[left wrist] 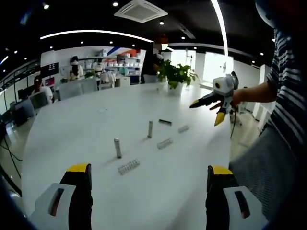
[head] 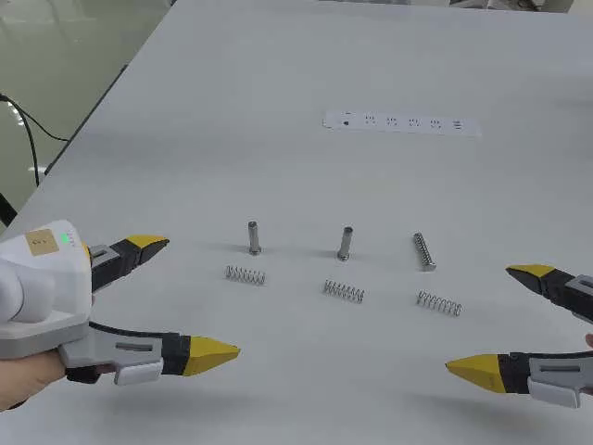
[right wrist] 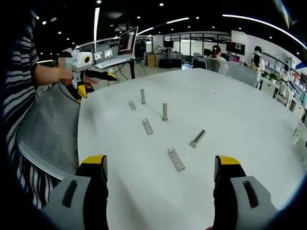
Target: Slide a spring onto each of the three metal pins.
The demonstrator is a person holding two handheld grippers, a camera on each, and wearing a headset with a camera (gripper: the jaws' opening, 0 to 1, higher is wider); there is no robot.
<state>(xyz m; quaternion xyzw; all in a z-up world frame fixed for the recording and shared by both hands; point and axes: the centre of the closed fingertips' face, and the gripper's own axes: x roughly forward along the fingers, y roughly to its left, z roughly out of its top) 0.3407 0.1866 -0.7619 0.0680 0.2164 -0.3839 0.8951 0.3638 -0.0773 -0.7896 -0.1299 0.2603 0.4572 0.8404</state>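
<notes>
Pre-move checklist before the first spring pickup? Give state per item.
1. The left gripper is open and empty: ok.
2. The right gripper is open and empty: ok.
3. The left spring, middle spring and right spring lie loose, one in front of each pin: ok.
4. The left pin and middle pin stand upright: ok.
5. The right pin stands upright: not ok, it lies on its side.
</notes>
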